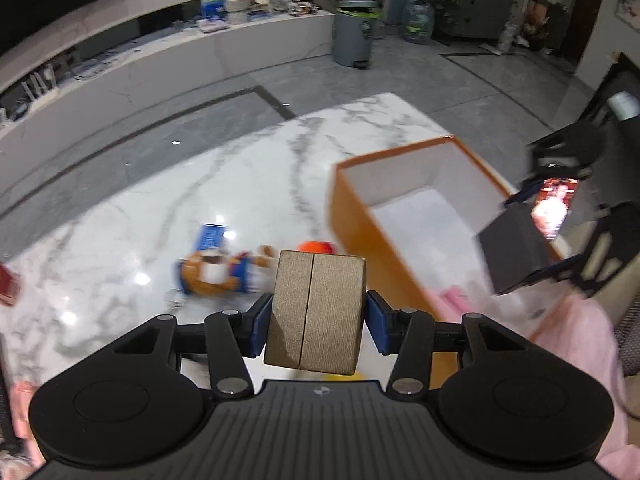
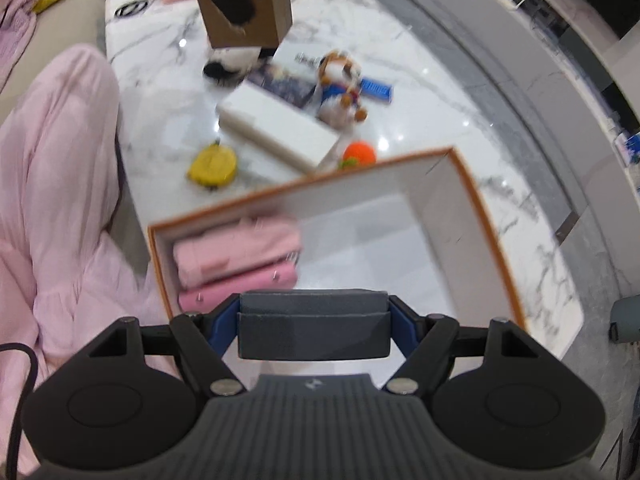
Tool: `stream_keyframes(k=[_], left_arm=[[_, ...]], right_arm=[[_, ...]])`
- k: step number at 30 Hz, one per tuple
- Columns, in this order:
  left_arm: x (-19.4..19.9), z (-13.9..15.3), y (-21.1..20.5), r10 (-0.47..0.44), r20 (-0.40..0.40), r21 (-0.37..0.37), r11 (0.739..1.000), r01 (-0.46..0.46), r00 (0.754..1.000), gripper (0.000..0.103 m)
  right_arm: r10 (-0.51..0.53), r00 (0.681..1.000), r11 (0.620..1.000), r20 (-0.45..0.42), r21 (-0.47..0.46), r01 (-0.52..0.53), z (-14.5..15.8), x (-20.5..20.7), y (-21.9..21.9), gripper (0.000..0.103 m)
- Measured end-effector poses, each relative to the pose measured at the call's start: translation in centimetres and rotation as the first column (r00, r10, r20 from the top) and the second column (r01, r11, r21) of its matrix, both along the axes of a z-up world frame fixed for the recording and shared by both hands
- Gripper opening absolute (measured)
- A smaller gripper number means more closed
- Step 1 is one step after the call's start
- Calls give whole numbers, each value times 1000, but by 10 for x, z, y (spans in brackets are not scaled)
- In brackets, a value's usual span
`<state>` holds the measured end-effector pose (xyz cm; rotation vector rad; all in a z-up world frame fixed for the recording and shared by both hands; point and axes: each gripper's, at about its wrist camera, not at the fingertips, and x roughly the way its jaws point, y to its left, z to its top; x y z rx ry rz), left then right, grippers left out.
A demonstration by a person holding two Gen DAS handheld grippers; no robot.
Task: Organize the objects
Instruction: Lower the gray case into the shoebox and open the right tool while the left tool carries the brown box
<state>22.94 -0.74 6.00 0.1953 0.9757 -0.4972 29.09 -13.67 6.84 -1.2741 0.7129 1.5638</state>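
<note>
Left wrist view had the left gripper (image 1: 318, 312) clamped on a tan box (image 1: 316, 312), raised above marble tabletop (image 1: 240, 184) beside the orange box (image 1: 360, 224). Right gripper (image 2: 314, 326) pinched a dark grey box (image 2: 314, 328) over that orange box's (half empty) white interior; only its view showed the folded pink cloth (image 2: 236, 256) inside.

No word, number or brand name can be read in either view. A small round emblem sits on the ribbed black body of the left gripper (image 1: 318, 312), low in the frame's centre, and a like mark shows on the right gripper (image 2: 314, 330), too small to make out. Printing on the blue box (image 1: 209, 237) and the green bin sticker (image 1: 365, 28) is blurred.
</note>
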Motion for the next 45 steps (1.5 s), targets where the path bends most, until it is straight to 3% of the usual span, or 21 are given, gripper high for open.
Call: stream_keyframes(k=[9,16,24,30,43,45], left_arm=[[-13,-26,-56,-93,-65,-59,994,89,994,57],[-10,-29,-65,-113,-68,-83,991,107,991,57],[-3,-38,-69,-134,-81,-88,988,127,988,57],[-2,-39,-70,-138,-83,-94,987,130,987,57],[-18,-31,-85,-174,-79,-114,980,164,982,57],[-20,-29,-92,-184,-78,-127,977,173,980,57]], right_arm=[[142,988,980,-63,-128,-149,-57,-3,6,77],[238,964,944,-122,-204,-259,-88,-6,27,77],[247,947,921,-207,-253,-295,-106,-4,35,77],[230,928,907,-294,-281,-314,-106,-6,38,77],[183,952,946,-246,-221,-238,-90,-8,27,79],[180,958,955,-222,-193,-224,-77,-8,20,73]])
